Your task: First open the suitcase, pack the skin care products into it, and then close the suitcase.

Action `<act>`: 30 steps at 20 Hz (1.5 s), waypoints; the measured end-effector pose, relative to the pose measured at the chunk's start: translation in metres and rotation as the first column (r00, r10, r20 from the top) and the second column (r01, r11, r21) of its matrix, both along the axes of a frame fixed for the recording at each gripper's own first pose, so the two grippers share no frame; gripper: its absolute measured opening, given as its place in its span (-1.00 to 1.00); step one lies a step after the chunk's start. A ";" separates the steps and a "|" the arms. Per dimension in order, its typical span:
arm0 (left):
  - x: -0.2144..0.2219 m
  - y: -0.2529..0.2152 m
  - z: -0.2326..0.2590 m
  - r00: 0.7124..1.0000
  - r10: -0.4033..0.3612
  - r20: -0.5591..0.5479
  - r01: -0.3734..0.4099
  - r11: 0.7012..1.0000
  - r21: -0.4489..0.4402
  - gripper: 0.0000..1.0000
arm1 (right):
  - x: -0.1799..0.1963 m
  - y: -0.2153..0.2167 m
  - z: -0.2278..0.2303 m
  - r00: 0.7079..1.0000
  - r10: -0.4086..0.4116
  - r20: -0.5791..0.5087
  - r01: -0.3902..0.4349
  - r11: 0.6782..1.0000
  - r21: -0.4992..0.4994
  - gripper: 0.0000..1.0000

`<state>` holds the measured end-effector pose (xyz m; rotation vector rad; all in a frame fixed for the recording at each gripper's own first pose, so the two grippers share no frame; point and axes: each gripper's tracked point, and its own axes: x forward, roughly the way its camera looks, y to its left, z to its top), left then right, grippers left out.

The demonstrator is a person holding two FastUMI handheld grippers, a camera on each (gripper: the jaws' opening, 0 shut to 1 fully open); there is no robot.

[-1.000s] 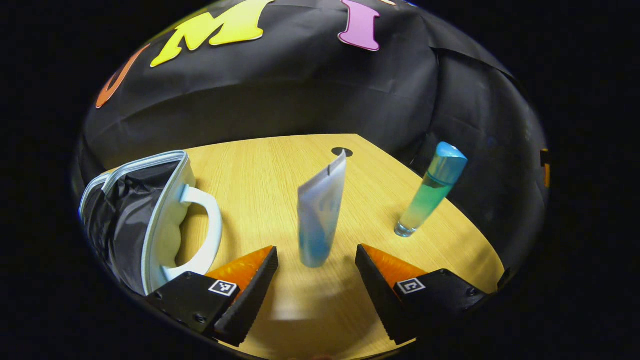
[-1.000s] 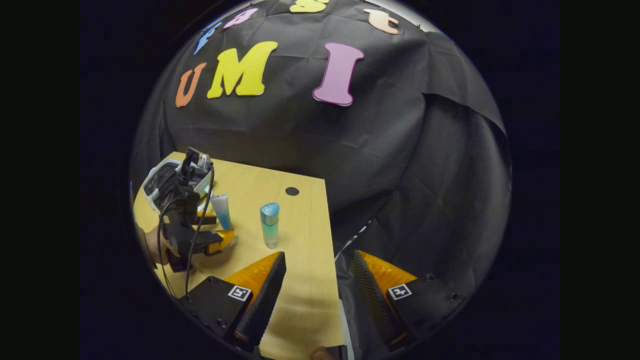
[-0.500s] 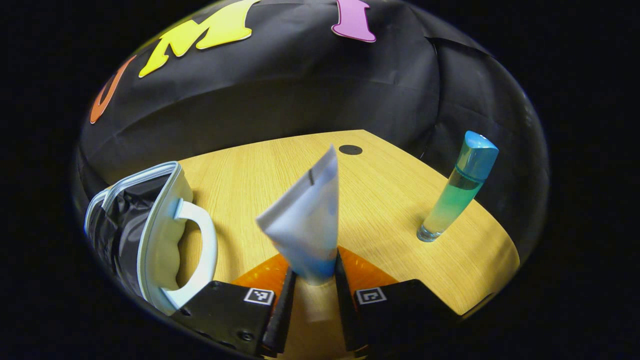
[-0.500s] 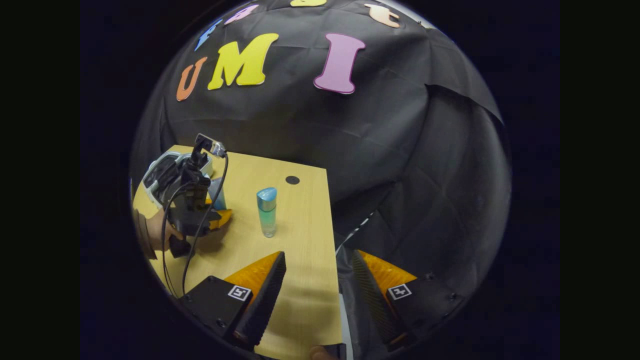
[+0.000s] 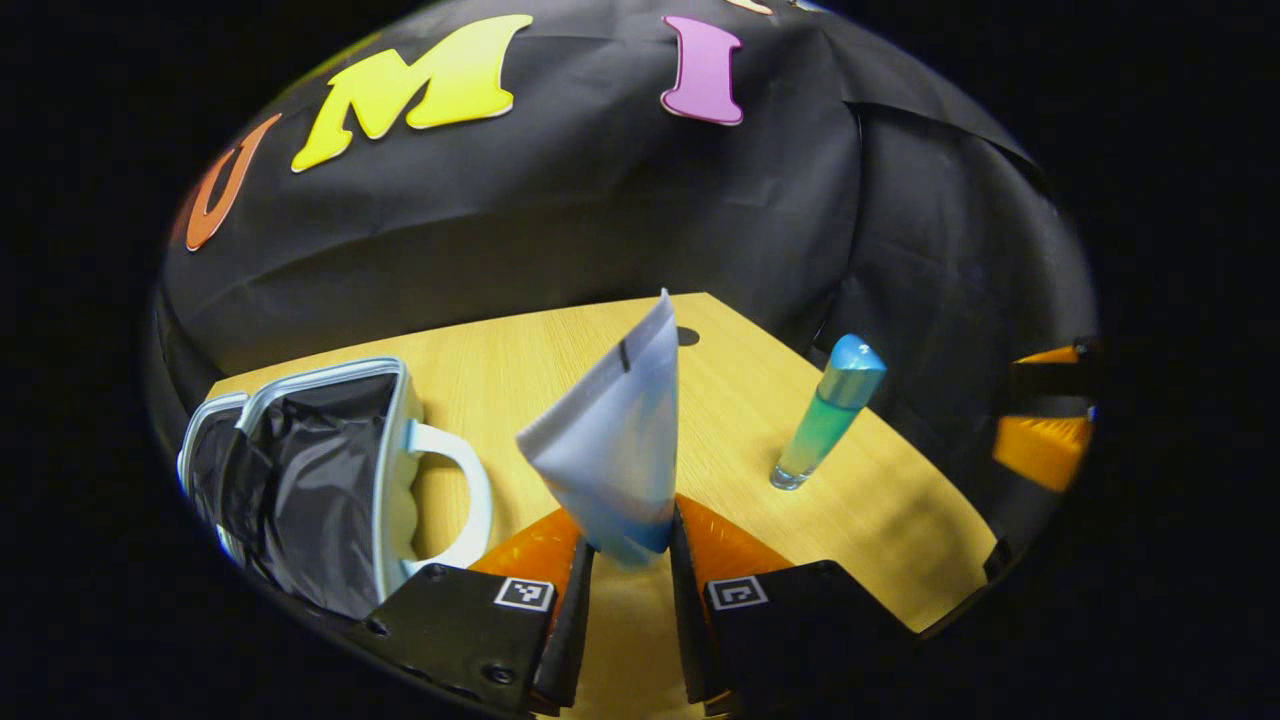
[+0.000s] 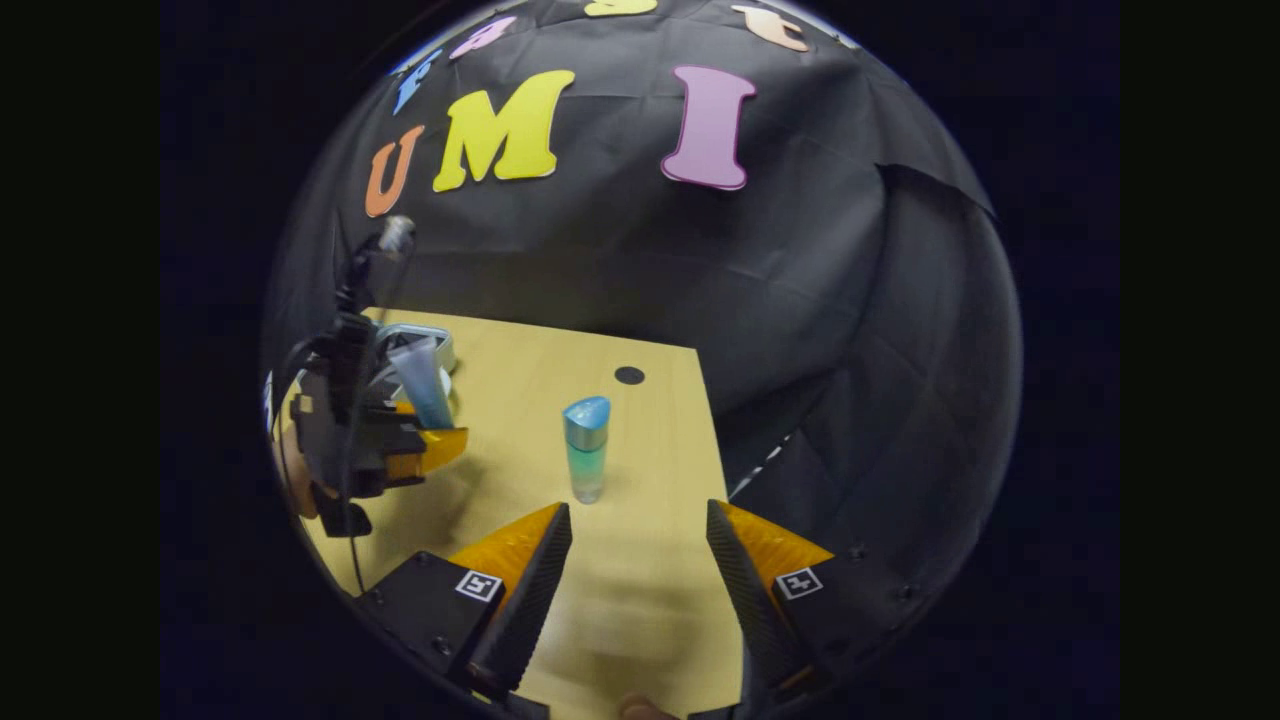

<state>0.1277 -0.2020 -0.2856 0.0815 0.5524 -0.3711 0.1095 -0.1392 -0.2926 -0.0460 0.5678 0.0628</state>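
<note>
While the left claw [image 5: 628,560] pinched the blue cap end of a pale grey-blue tube [image 5: 612,440], crimped end up and tilted toward 11 o'clock, it was held above the tabletop [image 5: 900,520]. Open suitcase [image 5: 300,480], black lining, white handle, lay at 9 o'clock. Teal bottle [image 5: 825,415] with blue cap stood upright at 2 o'clock, apart. Right claw [image 6: 640,570] was spread wide, empty, bottle [image 6: 585,450] just ahead at 12 o'clock; left claw [image 6: 425,440] at 10 o'clock.

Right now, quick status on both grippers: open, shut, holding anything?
Left gripper: shut on the pale blue-and-white squeeze tube, lifted off the wooden table.
Right gripper: open, holding nothing, short of the blue-capped green bottle.
</note>
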 end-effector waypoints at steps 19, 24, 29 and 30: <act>-0.194 0.226 0.110 0.903 0.429 -0.034 -0.428 0.903 0.035 -0.17 | 0.103 0.058 -0.106 0.998 0.042 -0.038 -0.042 0.999 -0.008 0.37; -0.200 0.251 0.110 0.894 0.446 -0.037 -0.444 0.895 0.048 -0.17 | 0.105 0.050 -0.104 1.000 -0.007 -0.030 0.008 0.999 0.033 0.12; -0.189 0.266 0.111 0.894 0.445 -0.055 -0.446 0.895 0.008 -0.17 | 0.090 0.053 -0.107 0.997 -0.022 -0.070 0.026 0.998 0.060 -0.21; -0.184 0.272 0.112 0.894 0.445 -0.055 -0.445 0.895 0.009 -0.17 | 0.083 0.053 -0.103 0.997 -0.027 -0.070 0.031 0.998 0.061 -0.21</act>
